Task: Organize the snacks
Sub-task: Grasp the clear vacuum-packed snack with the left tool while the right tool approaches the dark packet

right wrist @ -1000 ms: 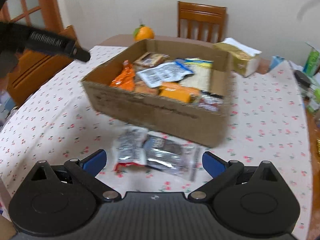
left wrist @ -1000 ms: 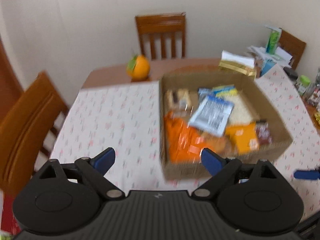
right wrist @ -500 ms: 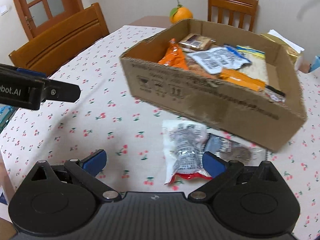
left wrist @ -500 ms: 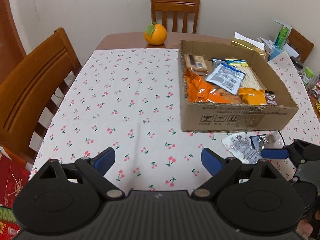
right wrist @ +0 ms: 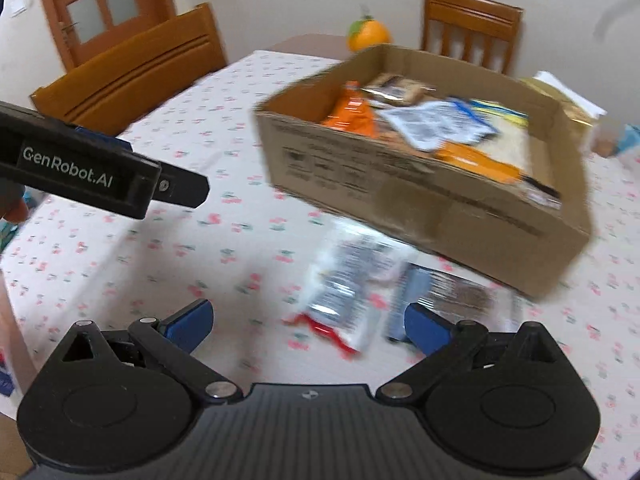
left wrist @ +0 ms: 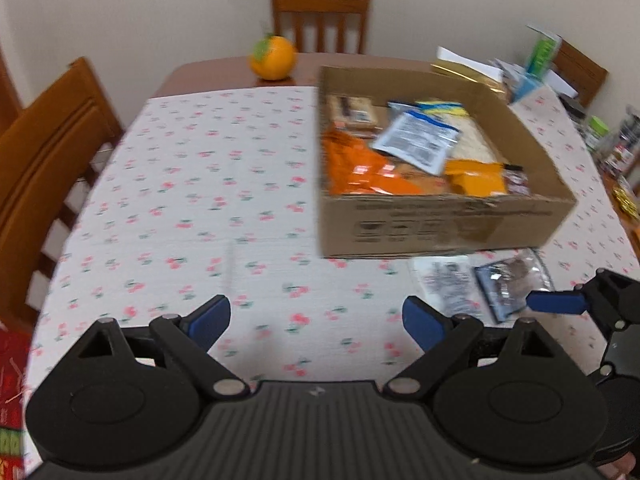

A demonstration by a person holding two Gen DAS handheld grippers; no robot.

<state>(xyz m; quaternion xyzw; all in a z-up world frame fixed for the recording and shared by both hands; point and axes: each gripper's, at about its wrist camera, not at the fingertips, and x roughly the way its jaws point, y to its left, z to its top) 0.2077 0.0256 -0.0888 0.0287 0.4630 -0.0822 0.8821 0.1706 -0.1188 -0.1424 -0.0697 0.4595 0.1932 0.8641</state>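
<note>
A cardboard box (left wrist: 440, 232) of snacks sits on the cherry-print tablecloth, with orange packets (left wrist: 360, 172) and a white-and-blue packet (left wrist: 416, 140) inside. In front of it lie a white packet with a red edge (right wrist: 340, 292) and a dark clear packet (right wrist: 456, 296). My right gripper (right wrist: 308, 324) hovers open just before these two, holding nothing. My left gripper (left wrist: 316, 318) is open and empty over bare cloth, to the left of the packets (left wrist: 444, 280). Its black body (right wrist: 120, 180) shows in the right wrist view. A blue fingertip (left wrist: 554, 304) of the right gripper shows in the left wrist view.
An orange (left wrist: 274, 58) stands on the bare wood at the far end of the table. Wooden chairs stand at the left (left wrist: 40, 152) and behind (left wrist: 322, 12). Papers, cartons and jars (left wrist: 536, 64) crowd the right side. A wooden door (right wrist: 104, 4) is at the far left.
Both grippers have sunk a little toward the table, jaws unchanged. The right view swung left, bringing the two loose packets between its fingers. The left gripper reaches farther into the right view.
</note>
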